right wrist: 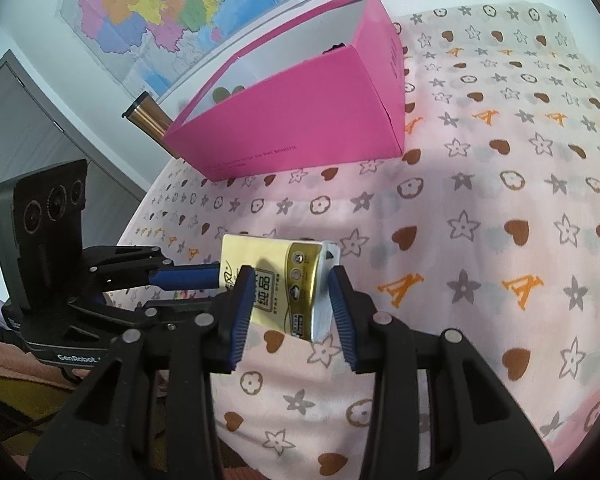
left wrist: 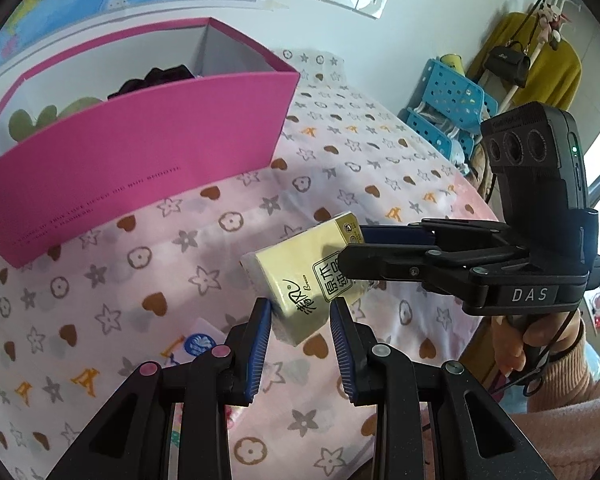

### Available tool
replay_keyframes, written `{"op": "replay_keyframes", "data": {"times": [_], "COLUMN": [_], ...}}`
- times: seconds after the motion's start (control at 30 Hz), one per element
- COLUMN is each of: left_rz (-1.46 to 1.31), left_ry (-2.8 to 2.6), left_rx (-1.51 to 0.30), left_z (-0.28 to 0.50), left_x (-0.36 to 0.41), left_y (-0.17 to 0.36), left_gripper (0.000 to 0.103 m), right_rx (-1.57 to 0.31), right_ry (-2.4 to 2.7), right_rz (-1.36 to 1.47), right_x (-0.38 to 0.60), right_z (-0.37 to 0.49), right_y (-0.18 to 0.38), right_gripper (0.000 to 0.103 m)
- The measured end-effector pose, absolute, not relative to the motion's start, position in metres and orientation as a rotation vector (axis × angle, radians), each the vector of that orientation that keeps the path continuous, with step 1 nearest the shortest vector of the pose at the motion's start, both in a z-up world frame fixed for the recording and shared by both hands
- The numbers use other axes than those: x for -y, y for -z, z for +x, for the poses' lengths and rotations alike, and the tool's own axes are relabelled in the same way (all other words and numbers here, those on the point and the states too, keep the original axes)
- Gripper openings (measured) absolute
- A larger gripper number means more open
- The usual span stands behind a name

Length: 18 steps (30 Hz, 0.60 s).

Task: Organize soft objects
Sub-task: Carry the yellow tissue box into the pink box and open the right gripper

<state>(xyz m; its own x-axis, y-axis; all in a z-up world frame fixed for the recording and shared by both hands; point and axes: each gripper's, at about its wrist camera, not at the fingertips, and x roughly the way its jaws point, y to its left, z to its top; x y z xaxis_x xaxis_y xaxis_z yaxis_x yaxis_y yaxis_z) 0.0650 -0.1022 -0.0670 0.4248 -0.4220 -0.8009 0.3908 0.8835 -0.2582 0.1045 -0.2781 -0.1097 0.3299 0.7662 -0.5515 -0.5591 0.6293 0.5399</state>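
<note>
Mid-transfer: yellow tissue pack (right wrist: 284, 280) lifted above the patterned bedspread (right wrist: 500, 208), at frame centre, pinched by both right gripper (right wrist: 288, 304) and left gripper (left wrist: 300, 316). Next, probably: release one grip, carry up-left into pink box (left wrist: 140, 152).

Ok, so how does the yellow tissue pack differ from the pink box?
The tissue pack is small and pale yellow with bold printing. The pink box is far larger and mostly plain magenta. The pack is tilted, gripped by the left tongs and the right tongs, while the box sits flat on the bedspread. The pack is wrapped shut, and the box is open-topped. Both are rectangular.
</note>
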Motion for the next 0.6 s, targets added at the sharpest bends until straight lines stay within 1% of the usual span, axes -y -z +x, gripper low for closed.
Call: {"op": "replay_keyframes", "data": {"times": [0.6], "left_rz": [-0.024], "left_ry": [0.456], "left_rx": [-0.900], "left_z": [0.081], "left_x": [0.088], "left_y": [0.027], "left_gripper": [0.030], "right_rx": [-0.723], "right_ry": [-0.944], "right_rz": [0.245], "right_x": [0.269], "right_z": [0.129], "right_y": [0.050], "right_gripper": [0.041]}}
